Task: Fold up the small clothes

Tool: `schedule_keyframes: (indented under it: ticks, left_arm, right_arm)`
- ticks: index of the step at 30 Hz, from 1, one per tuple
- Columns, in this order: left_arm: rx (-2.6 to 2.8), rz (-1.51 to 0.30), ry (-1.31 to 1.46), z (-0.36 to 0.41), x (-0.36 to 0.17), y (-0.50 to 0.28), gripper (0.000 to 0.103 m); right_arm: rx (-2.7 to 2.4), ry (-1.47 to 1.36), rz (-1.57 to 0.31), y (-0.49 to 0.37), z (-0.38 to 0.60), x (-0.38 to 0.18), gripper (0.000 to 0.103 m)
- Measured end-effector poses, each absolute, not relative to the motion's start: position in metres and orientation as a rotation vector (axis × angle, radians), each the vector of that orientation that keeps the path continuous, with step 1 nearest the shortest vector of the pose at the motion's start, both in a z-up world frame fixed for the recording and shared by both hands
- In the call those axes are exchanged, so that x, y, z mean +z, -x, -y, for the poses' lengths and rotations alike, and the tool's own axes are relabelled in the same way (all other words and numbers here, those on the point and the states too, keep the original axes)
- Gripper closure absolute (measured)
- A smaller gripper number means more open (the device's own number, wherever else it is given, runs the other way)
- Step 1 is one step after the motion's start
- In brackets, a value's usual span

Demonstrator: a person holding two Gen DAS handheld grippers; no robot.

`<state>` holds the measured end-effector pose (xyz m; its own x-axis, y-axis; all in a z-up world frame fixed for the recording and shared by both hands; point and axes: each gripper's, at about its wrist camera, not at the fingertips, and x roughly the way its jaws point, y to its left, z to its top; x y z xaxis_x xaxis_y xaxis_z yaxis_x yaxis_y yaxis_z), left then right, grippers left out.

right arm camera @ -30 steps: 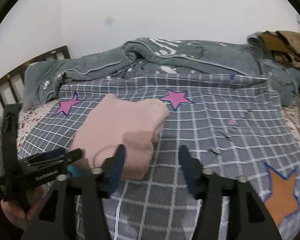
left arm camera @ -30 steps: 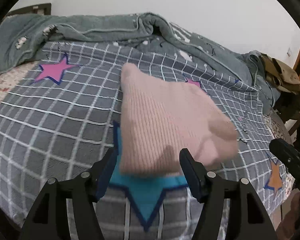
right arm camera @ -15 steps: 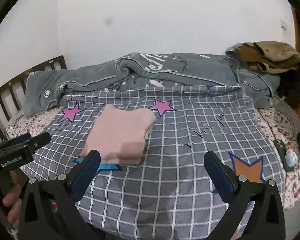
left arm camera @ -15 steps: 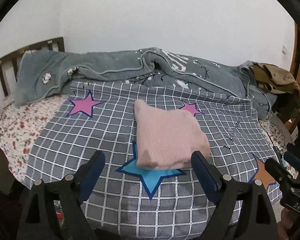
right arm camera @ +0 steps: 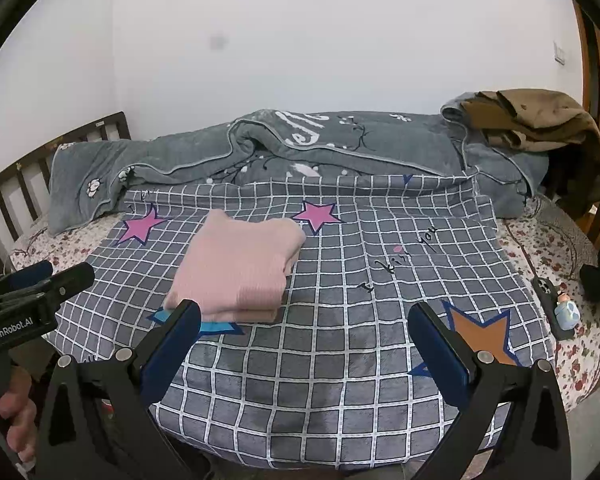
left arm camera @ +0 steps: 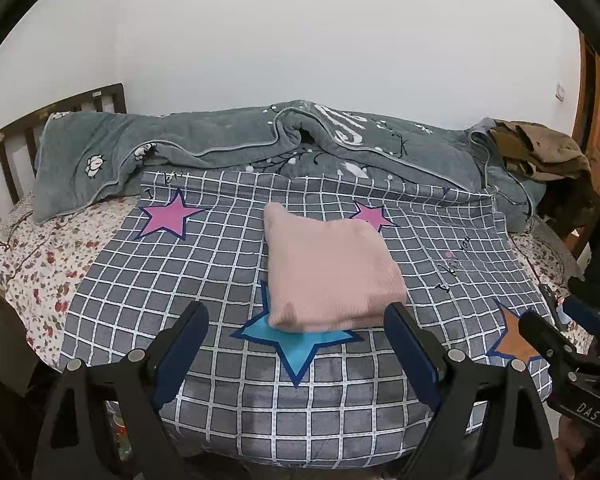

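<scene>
A pink knitted garment (left arm camera: 328, 268) lies folded into a neat rectangle on the grey checked blanket (left arm camera: 204, 264), partly over a blue star. It appears again in the right wrist view as the pink garment (right arm camera: 240, 268), left of centre. My left gripper (left arm camera: 296, 320) is open and held back from the garment's near edge, nothing between its fingers. My right gripper (right arm camera: 306, 318) is wide open over bare blanket (right arm camera: 340, 340), to the right of the garment. Each gripper shows at the edge of the other's view, held by a hand.
A rumpled grey-green quilt (left arm camera: 260, 148) runs along the back of the bed. Brown clothes (right arm camera: 532, 120) are piled at the back right. A phone and a small figurine (right arm camera: 566, 312) lie on the floral sheet at the right. A dark wooden headboard (left arm camera: 4, 156) stands at left.
Both grippers let go of the pink garment, opened wide and drew back and up. The garment now lies flat and folded on the blanket.
</scene>
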<state>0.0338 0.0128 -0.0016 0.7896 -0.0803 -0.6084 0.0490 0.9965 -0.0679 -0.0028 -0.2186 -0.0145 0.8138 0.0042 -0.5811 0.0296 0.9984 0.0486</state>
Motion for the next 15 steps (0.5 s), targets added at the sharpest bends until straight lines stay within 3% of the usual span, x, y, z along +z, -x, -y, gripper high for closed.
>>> schedule_keyframes:
  ticks: [15]
  left_arm:
    - [-0.057,-0.649,0.037,-0.0135,-0.0012,-0.0334,0.014]
  right_arm:
    - [-0.021,-0.04,-0.61,0.0053,0.2181,-0.0084,0.001]
